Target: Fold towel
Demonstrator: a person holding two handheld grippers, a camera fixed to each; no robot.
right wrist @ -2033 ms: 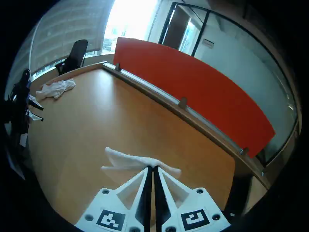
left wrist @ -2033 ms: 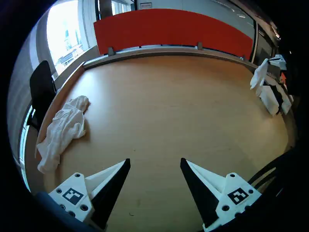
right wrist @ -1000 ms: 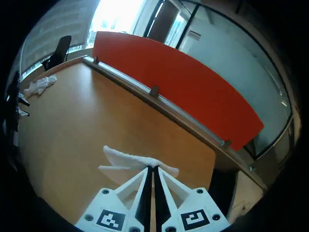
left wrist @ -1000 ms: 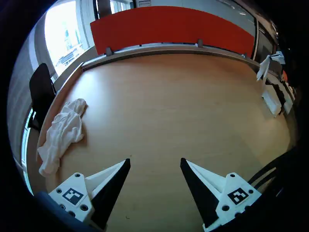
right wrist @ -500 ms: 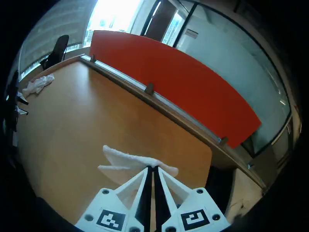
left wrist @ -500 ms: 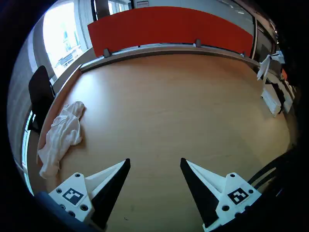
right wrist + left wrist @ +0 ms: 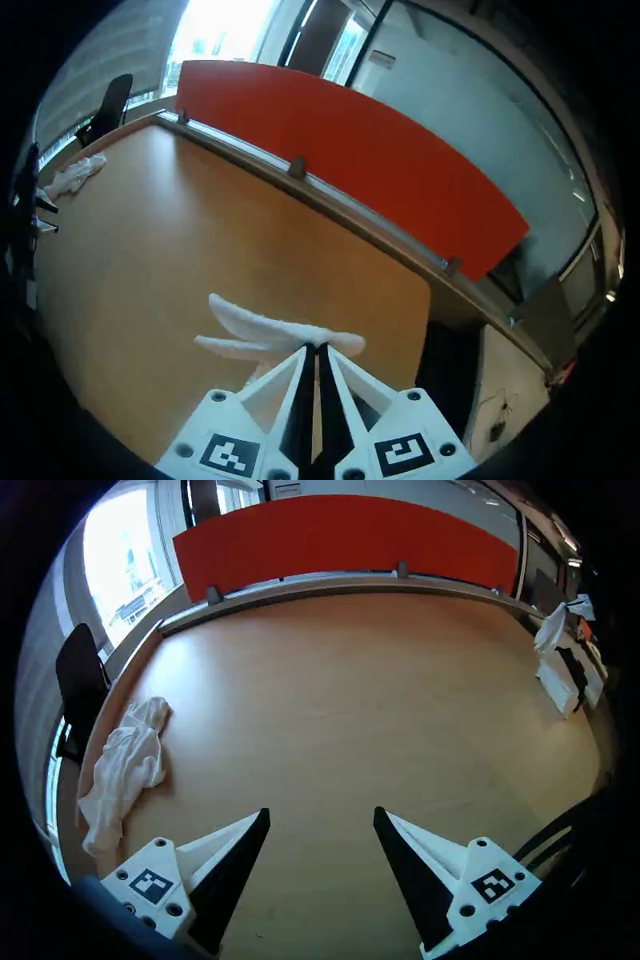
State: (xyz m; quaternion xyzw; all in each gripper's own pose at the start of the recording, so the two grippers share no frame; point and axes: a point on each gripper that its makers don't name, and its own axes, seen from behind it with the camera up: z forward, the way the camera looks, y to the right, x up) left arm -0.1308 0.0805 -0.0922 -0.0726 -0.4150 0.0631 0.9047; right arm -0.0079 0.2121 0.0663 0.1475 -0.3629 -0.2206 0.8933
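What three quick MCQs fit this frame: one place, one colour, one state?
1. In the left gripper view, the crumpled towel lies:
A. by the left edge of the table
B. against the divider
C. between the jaws
2. The divider panel is:
A. blue
B. red
C. grey
3. The right gripper is:
A. wide open
B. shut on nothing
C. shut on a white towel
Key: 1 A, it sits at that edge near the black chair; 2 B, plainly red in both views; 3 C, cloth fans out from its closed jaws.
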